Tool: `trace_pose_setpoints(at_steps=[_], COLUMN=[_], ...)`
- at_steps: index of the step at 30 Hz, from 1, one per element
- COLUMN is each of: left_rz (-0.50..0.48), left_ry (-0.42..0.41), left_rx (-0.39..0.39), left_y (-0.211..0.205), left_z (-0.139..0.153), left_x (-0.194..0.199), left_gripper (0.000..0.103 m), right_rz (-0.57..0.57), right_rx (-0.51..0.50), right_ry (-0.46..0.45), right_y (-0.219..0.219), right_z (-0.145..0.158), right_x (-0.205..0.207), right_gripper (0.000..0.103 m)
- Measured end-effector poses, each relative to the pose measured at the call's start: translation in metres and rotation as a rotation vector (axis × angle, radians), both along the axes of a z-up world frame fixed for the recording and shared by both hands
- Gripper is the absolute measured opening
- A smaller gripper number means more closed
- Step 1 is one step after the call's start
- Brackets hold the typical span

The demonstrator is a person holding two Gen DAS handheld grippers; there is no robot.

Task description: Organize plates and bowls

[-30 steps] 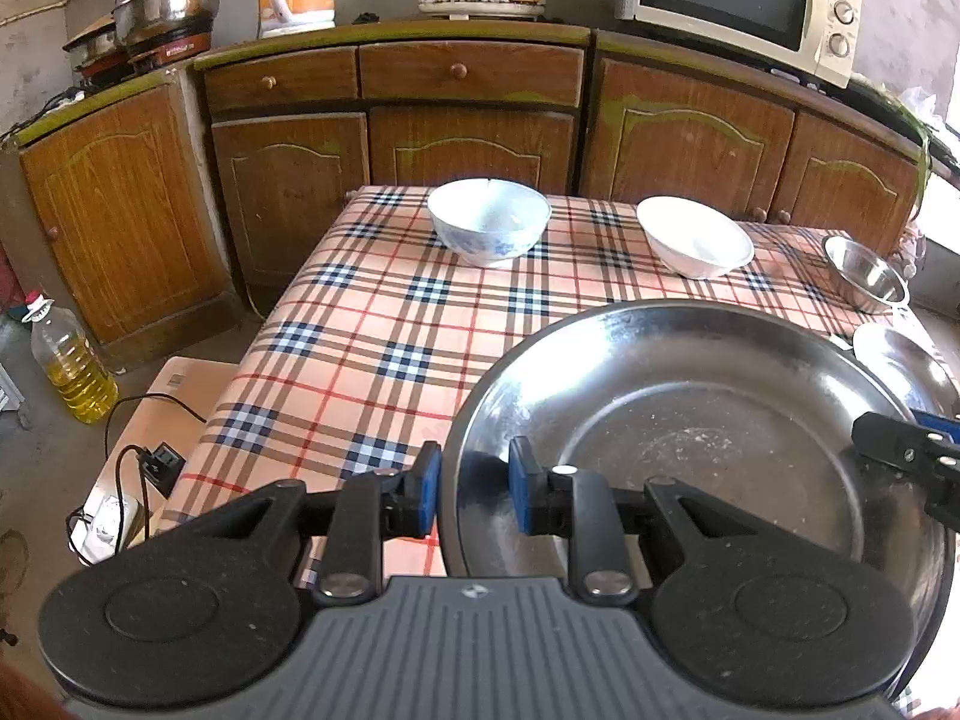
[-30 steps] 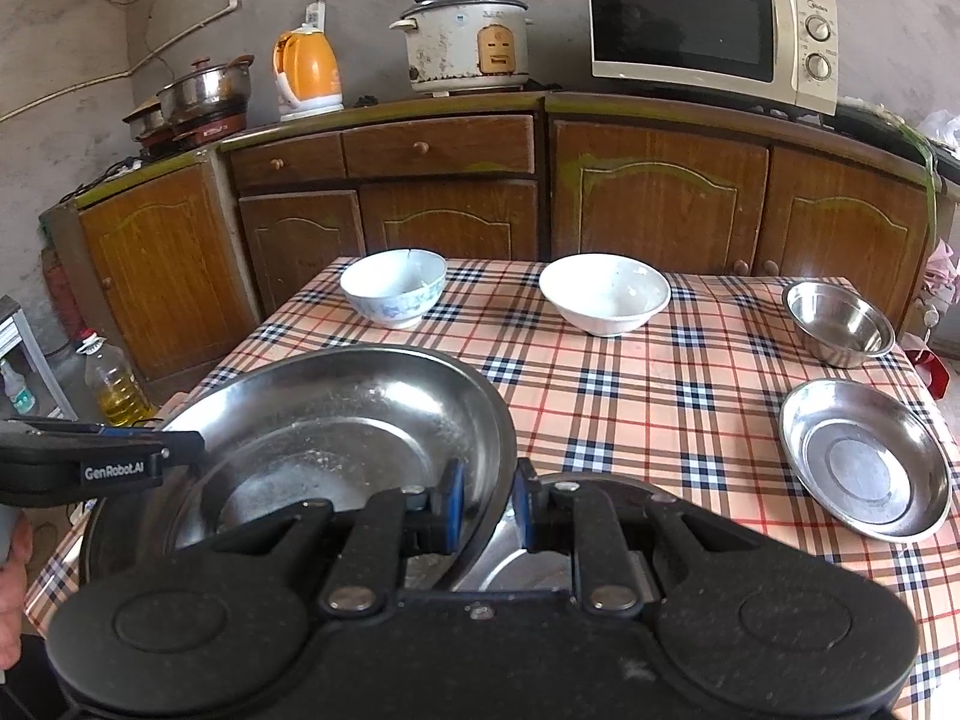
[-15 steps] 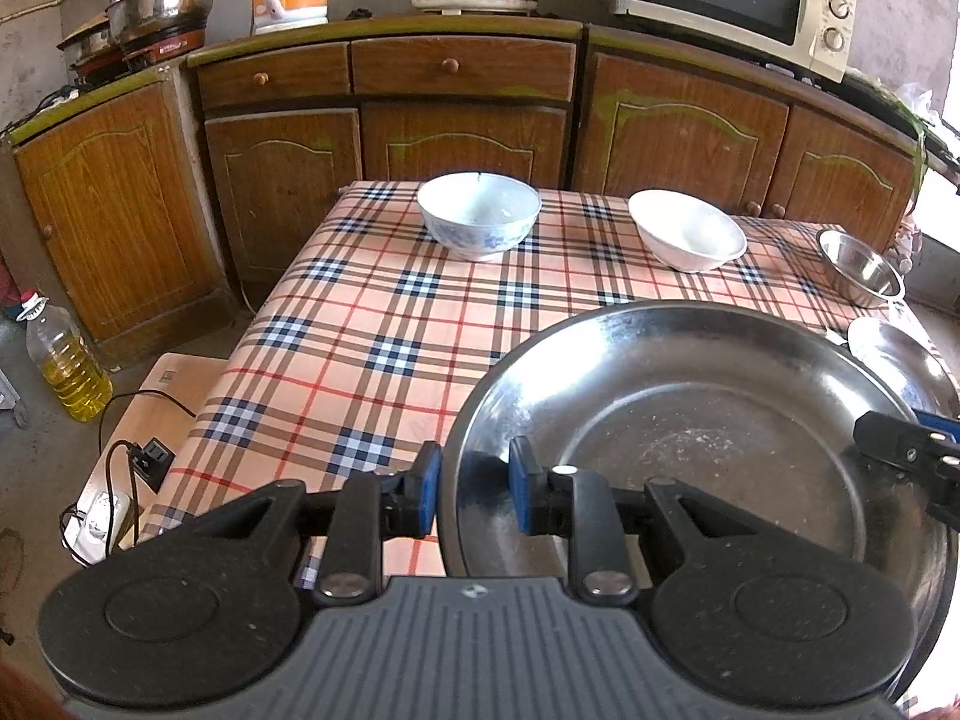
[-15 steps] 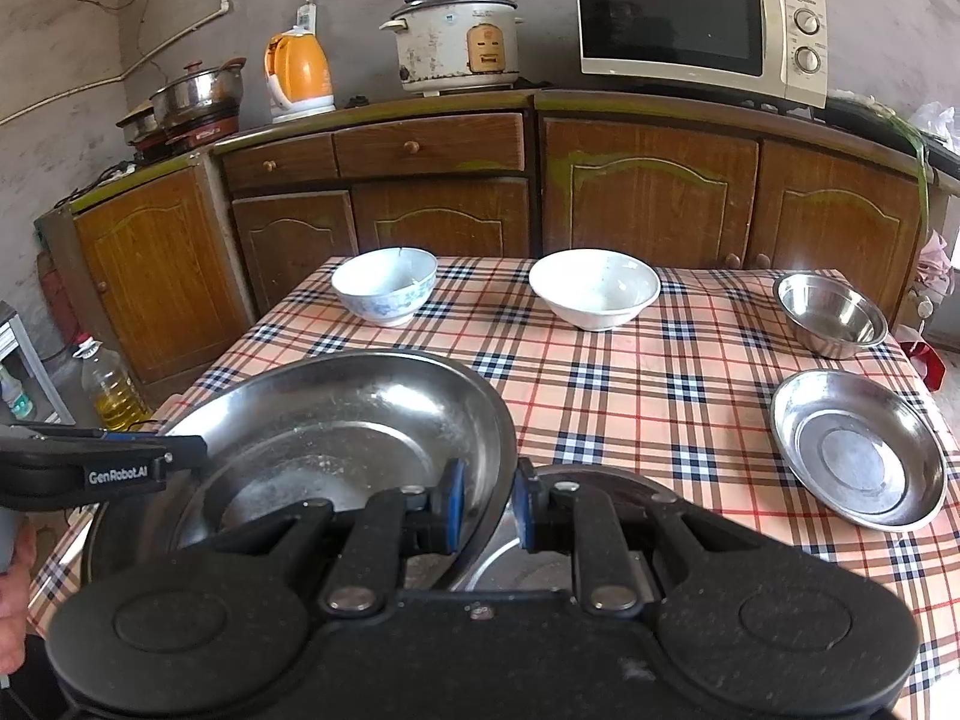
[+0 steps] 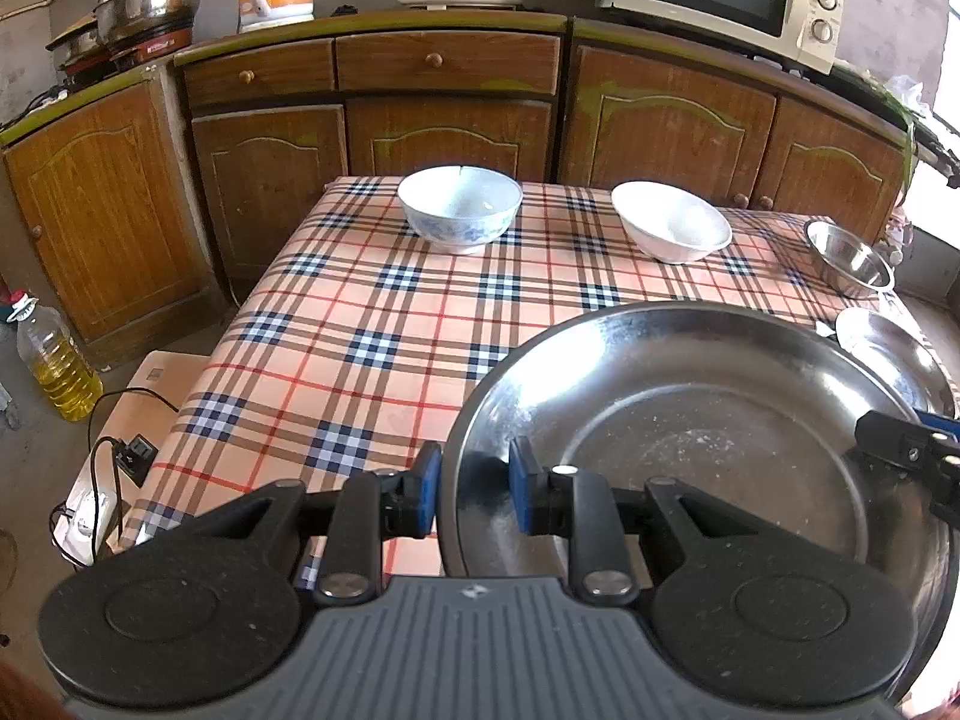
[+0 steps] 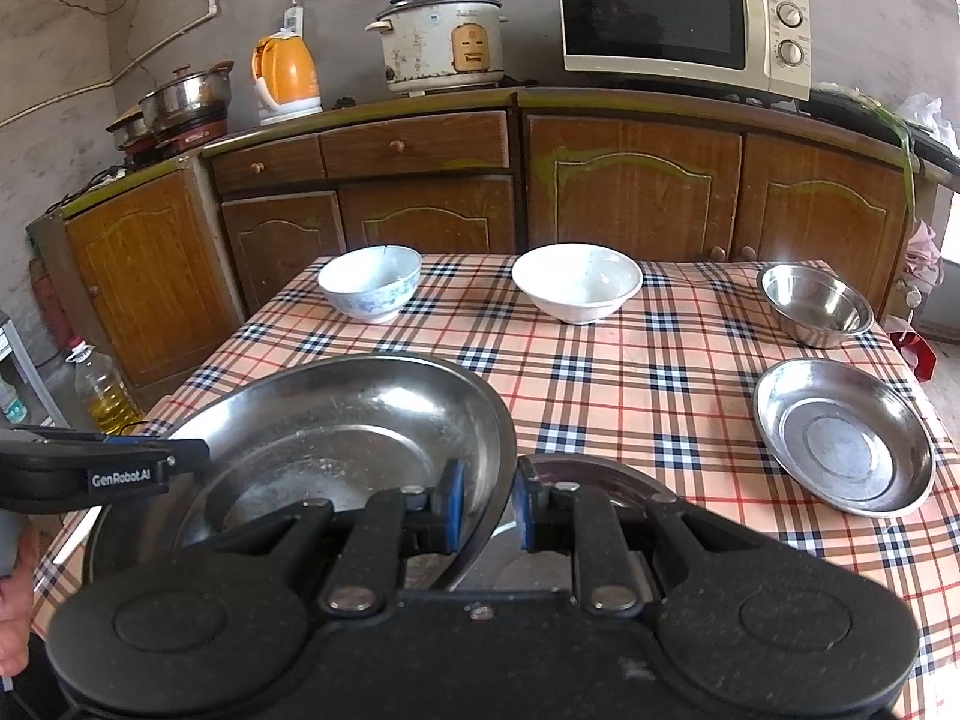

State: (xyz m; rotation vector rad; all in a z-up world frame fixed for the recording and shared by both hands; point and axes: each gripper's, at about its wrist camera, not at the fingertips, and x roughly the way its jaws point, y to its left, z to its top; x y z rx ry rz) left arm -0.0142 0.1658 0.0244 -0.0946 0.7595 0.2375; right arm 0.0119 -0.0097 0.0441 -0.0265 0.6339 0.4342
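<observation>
A large steel plate [image 5: 690, 432] [image 6: 336, 438] is held over the near part of the checked table [image 5: 360, 324] [image 6: 630, 372]. My left gripper [image 5: 471, 495] [image 6: 120, 468] is shut on its left rim. My right gripper [image 6: 489, 507] [image 5: 912, 456] is shut on its right rim. Under that rim part of another steel dish [image 6: 576, 480] shows. At the far side stand a blue-patterned bowl [image 5: 459, 213] [image 6: 369, 282] and a white bowl [image 5: 669, 228] [image 6: 576, 282]. On the right are a small steel bowl [image 5: 849, 261] [image 6: 813, 303] and a smaller steel plate [image 5: 888, 348] [image 6: 840, 450].
Wooden cabinets [image 6: 630, 198] run behind the table, with a microwave [image 6: 684, 18], rice cooker [image 6: 444, 42] and orange kettle [image 6: 285, 78] on top. On the floor at left are an oil bottle [image 5: 57, 360] and a power strip [image 5: 87, 516]. A person's hand [image 6: 12, 588] is at the lower left.
Both grippers keep the same hold on the large plate. The table and bowls have drifted only slightly left in both views.
</observation>
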Motion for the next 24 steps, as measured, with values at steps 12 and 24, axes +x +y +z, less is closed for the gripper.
trace_pose_setpoints(at_steps=[12,24], left_rz=[-0.02,-0.045], left_ry=[-0.001,0.001], left_rx=[-0.008,-0.012], left_y=[-0.011,-0.023], left_z=[-0.002,-0.003], left_x=[0.0,0.001], left_gripper=[0.024,0.024], right_rz=[-0.026,-0.049], right_rx=[0.006,0.017], right_ry=[-0.003,0.0], right_y=[-0.013,-0.03], right_z=[0.001,0.003], right_x=[-0.003,-0.006], right_gripper=[0.023,0.023])
